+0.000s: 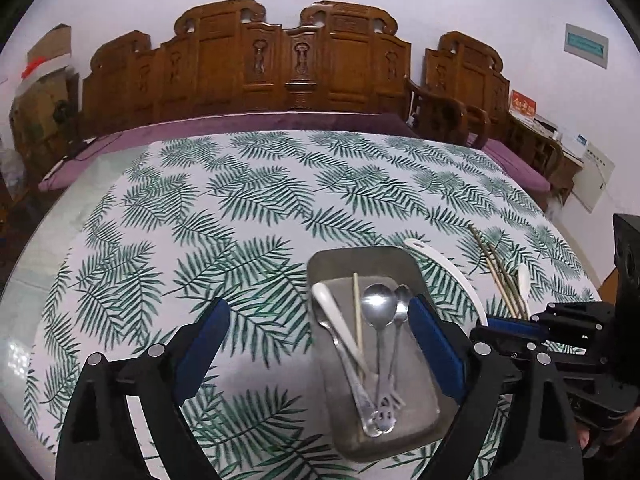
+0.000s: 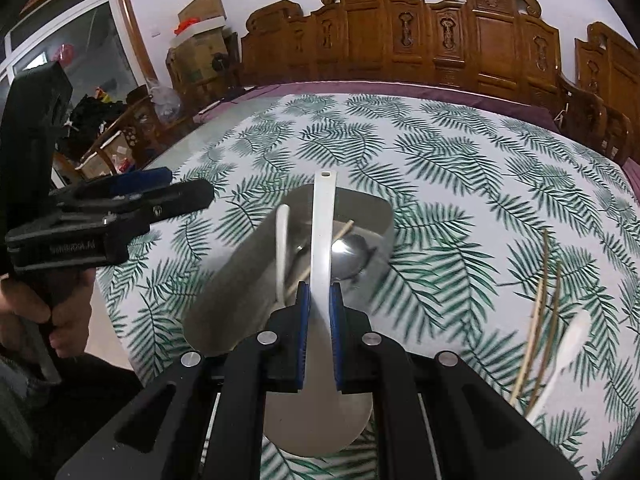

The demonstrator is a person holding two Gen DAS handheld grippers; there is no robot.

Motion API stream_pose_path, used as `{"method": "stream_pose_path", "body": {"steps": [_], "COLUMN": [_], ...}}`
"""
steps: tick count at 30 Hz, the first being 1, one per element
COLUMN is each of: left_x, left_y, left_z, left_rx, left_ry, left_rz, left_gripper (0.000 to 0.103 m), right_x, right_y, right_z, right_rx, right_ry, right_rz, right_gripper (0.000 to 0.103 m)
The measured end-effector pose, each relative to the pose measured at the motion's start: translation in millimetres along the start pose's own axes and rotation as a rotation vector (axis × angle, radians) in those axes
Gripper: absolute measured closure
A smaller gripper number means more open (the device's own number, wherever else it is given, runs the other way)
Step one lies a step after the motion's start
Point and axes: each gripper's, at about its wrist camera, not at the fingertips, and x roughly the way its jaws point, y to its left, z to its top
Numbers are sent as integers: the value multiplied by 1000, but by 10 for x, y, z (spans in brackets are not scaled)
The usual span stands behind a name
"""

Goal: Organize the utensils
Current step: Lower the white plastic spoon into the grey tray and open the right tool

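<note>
A metal tray (image 1: 424, 404) lies on the fern-print table and holds a white spoon (image 1: 332, 312), one chopstick (image 1: 357, 312) and two metal spoons (image 1: 378, 304). My left gripper (image 1: 320, 320) is open and empty, its fingers either side of the tray's left half. My right gripper (image 2: 319, 292) is shut on a large white rice paddle (image 2: 322, 232), held over the tray (image 2: 232, 280), handle pointing away. The paddle (image 1: 452, 276) and right gripper (image 1: 516, 326) also show in the left wrist view.
Several bamboo chopsticks (image 2: 540, 312) and a small white spoon (image 2: 568, 352) lie on the tablecloth to the right of the tray. A carved wooden bench with purple cushions (image 1: 256, 120) stands behind the table. Boxes and clutter (image 2: 196, 48) stand at the far left.
</note>
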Motion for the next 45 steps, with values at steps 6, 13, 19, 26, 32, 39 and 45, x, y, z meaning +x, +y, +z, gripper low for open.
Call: {"method": "stream_pose_path", "body": {"steps": [6,13,19,26,32,39,45], "left_x": [-29,5,49,79,94,72,78], "left_y": [126,279,319,315,271,122,-113], "left_z": [-27,-38,-62,-67,-68,-68,-64], "left_rx": [5,-25,-35,-40,-32,-18,9], "left_ry": [3,14,24,30,31,19,16], "left_rz": [30,31,27,22,18,-18,-61], "left_gripper": [16,16,16,16,16,16,16], "right_x": [215,508,737,869,841,452,-8], "right_y": [101,162,134,119,106,-110,-463], "right_z": [119,202,232,169,139,80,-42], "right_rx": [37,69,128,176,177,137,92], "right_ry": [11,43,78,106,95,27,-24], "right_rz": [27,19,4,4,24,-15,-123], "right_gripper": [91,91,91,90,88,88,88]}}
